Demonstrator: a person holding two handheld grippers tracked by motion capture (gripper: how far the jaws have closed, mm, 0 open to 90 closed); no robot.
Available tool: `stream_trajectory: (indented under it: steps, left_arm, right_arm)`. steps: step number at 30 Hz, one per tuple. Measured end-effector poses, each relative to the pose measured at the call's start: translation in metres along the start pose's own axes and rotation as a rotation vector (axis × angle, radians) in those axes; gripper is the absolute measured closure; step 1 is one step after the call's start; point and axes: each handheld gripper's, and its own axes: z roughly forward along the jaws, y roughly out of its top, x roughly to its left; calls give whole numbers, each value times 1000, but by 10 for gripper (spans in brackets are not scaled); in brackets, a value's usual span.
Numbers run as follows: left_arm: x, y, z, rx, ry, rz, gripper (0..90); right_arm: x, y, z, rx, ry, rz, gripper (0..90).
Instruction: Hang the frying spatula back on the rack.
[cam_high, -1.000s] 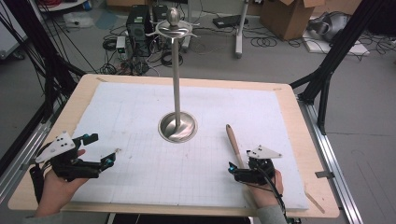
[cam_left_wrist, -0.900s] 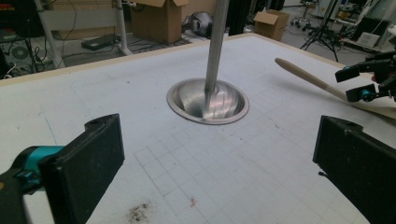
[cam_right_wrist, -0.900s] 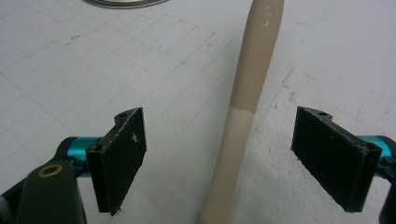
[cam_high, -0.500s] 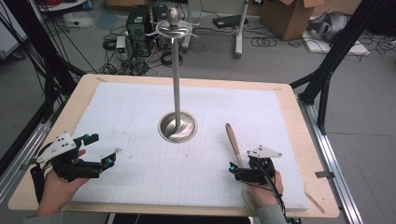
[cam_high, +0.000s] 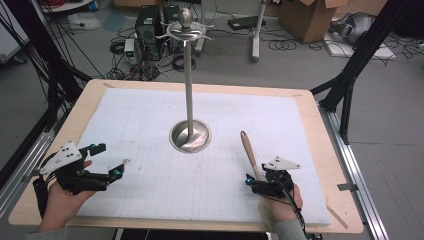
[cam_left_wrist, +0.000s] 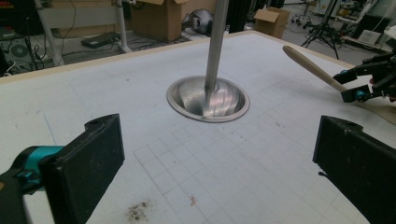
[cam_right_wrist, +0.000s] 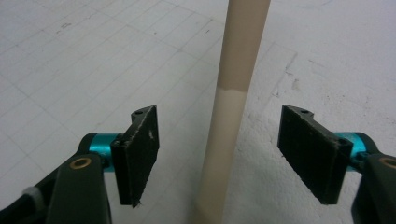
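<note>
Wooden-handled utensil (cam_high: 248, 153) lies on the white gridded mat (cam_high: 150, 120), right of the steel stand (cam_high: 189, 100), with the right gripper (cam_high: 261, 183) straddling its near end.

Seen from the right gripper view, the handle (cam_right_wrist: 229, 116) runs up between the jaws, which have just been closing yet stand apart, neither pad touching it. To grip well, centre the handle between the pads, keep them square to the shaft, and squeeze evenly so it does not roll sideways on the mat. The left gripper (cam_high: 107, 162) rests near the mat's left edge, jaws wide apart and empty, well clear of the stand's dished base (cam_left_wrist: 208, 99).
</note>
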Motion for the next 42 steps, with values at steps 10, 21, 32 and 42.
stream_trajectory:
  steps: [10,21,32,42]
  left_arm:
    - [1,-1,0,3,1,-2,24]
    - [2,-2,1,5,4,-2,25]
    - [2,-2,1,5,3,0,25]
    - [4,-1,-2,2,4,1,26]
  right_arm:
    - [4,1,3,27,-22,-32,470]
    - [4,1,4,37,-20,-42,628]
    - [2,2,5,55,-28,-20,717]
    - [3,2,5,56,-5,17,754]
